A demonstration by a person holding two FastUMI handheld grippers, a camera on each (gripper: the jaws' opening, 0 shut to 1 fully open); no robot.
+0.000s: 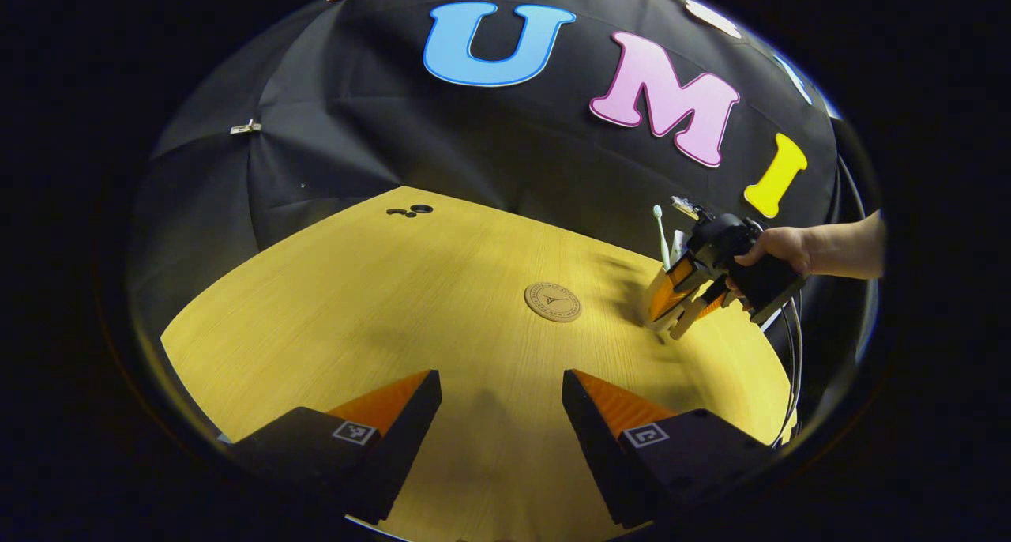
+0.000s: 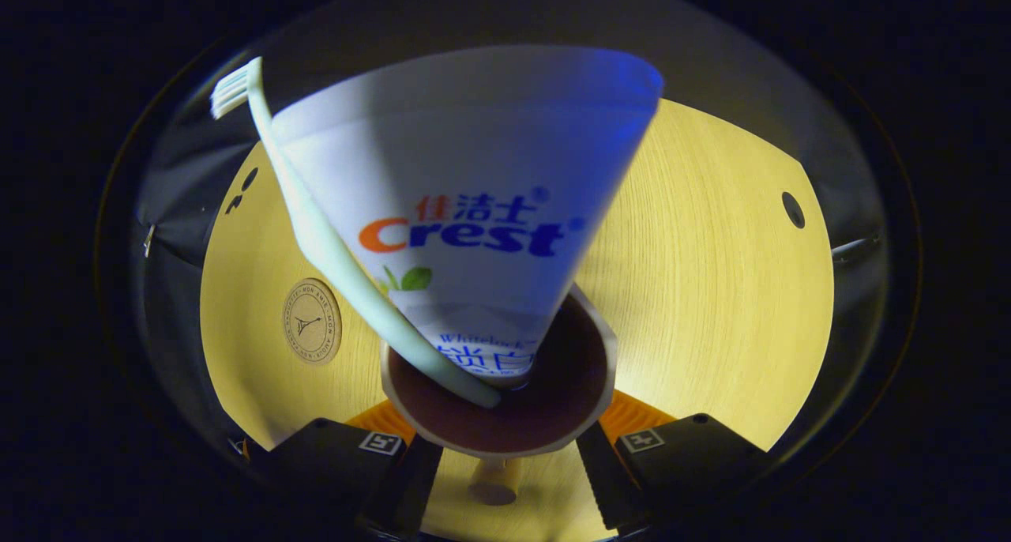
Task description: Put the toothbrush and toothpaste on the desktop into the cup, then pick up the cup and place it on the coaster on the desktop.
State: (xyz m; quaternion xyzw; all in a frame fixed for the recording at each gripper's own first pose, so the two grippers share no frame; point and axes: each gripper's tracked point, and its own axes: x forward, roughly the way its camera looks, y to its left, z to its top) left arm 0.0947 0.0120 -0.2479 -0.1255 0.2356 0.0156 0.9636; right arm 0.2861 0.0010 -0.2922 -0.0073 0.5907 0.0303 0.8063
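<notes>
At the bottom of the left gripper view, we see the left gripper (image 1: 501,404) with its two fingers spread wide apart over bare wood, holding nothing. Beyond them lies the desktop (image 1: 371,305), and on it we count one round coaster (image 1: 553,302), flat and unoccupied, near the middle of the surface. Farther right, well apart from the coaster, a hand (image 1: 778,247) holds the right gripper (image 1: 685,295), whose fingers straddle one cup (image 1: 657,301); whether the cup touches the desktop cannot be told. One toothbrush (image 1: 660,234) and one toothpaste tube (image 1: 678,244) stand up out of it. At the far edge of the desktop we count three small dark discs (image 1: 411,210) grouped together. In the right gripper view, the right gripper (image 2: 505,447) has one finger on each side of the cup (image 2: 596,368) just below its rim; we judge both fingers to be pressing on its wall. Inside the cup, the toothbrush (image 2: 316,242) leans left with its bristles uppermost, touching the toothpaste tube (image 2: 474,210), which stands cap-down. Beyond, the coaster (image 2: 312,321) lies to the left, apart from the cup.
</notes>
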